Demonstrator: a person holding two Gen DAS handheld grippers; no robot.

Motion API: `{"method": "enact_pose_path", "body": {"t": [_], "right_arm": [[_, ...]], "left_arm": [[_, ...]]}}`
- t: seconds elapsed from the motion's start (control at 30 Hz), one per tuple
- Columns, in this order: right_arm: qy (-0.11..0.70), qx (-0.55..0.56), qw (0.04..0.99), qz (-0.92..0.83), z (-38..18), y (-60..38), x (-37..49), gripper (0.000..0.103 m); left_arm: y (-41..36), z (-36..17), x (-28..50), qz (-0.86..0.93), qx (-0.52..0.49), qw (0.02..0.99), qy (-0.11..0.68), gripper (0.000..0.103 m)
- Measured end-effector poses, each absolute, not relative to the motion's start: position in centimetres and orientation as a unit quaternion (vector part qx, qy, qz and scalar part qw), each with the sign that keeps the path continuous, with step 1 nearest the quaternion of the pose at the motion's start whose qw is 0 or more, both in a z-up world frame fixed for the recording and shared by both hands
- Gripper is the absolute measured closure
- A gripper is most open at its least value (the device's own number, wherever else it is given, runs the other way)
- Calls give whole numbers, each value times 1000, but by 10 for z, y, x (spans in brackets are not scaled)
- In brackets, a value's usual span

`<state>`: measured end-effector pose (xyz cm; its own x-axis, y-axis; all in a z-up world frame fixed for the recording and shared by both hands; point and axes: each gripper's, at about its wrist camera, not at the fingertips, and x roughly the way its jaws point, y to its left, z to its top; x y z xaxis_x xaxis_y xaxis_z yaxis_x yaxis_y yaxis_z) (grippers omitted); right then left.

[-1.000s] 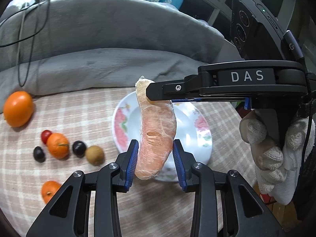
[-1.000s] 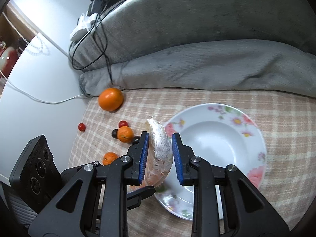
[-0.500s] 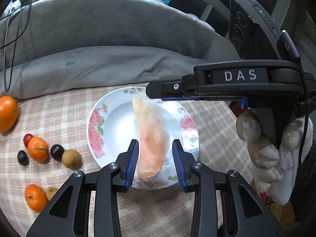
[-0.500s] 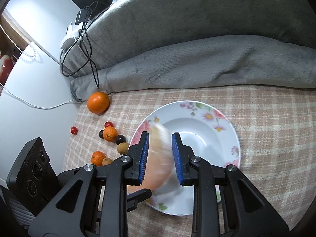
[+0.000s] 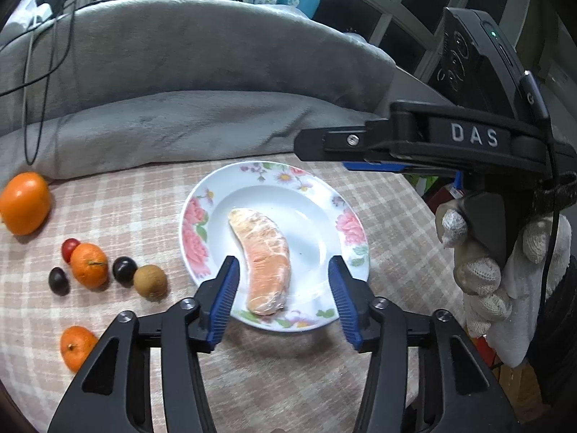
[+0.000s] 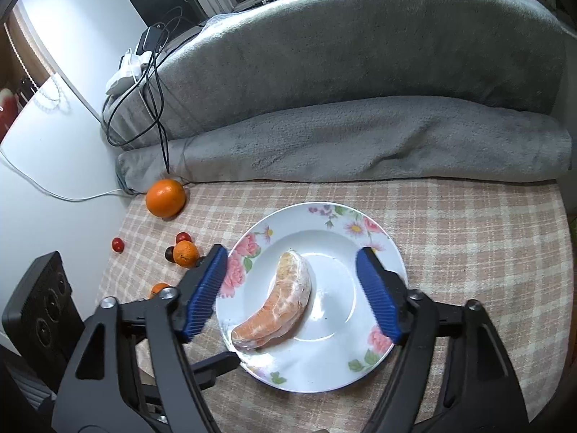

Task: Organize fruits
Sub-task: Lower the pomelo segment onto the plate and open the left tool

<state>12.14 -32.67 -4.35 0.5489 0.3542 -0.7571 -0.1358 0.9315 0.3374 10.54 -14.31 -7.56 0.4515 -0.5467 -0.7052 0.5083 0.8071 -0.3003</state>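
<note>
- With the segment (image 5: 265, 259) lying flat in the plate (image 5: 339, 213), the step in hand is judged to be the release; neither gripper touches the fruit.
- Left gripper (image 5: 281, 301): jaws spread wide, empty. The segment lies between and just ahead of its pads (image 5: 225, 290), clear of both.
- Right gripper (image 6: 294, 294): jaws likewise spread wide, empty. The segment sits between its pads (image 6: 377, 305), nearer the left one.
- Withdraw each gripper up and back along its own axis; a sideways exit risks a pad catching the plate rim or dragging the segment.
- Keep the jaws apart until they clear the rim.
- Remaining fruit lies on the cloth (image 5: 144, 195) to the left of the left gripper: a large orange (image 5: 23, 202), two mandarins (image 5: 88, 264), small dark fruits and a brown one (image 5: 150, 281).
- Judged best: the left gripper fetches these, being nearer; approach each from above, as round fruit may roll.
</note>
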Motion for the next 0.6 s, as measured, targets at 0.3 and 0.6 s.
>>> {"method": "enact_pose_path", "body": {"t": [0.3,0.6], "right_arm": [[441,95,882,133,-36,-315,116,20],[419,74,896,126,-25,-298,114,20]], "left_arm": [[-121,-63,99,-283,-37,870,402,30],[-91,-54,98,-254,-31,885,388,27]]}}
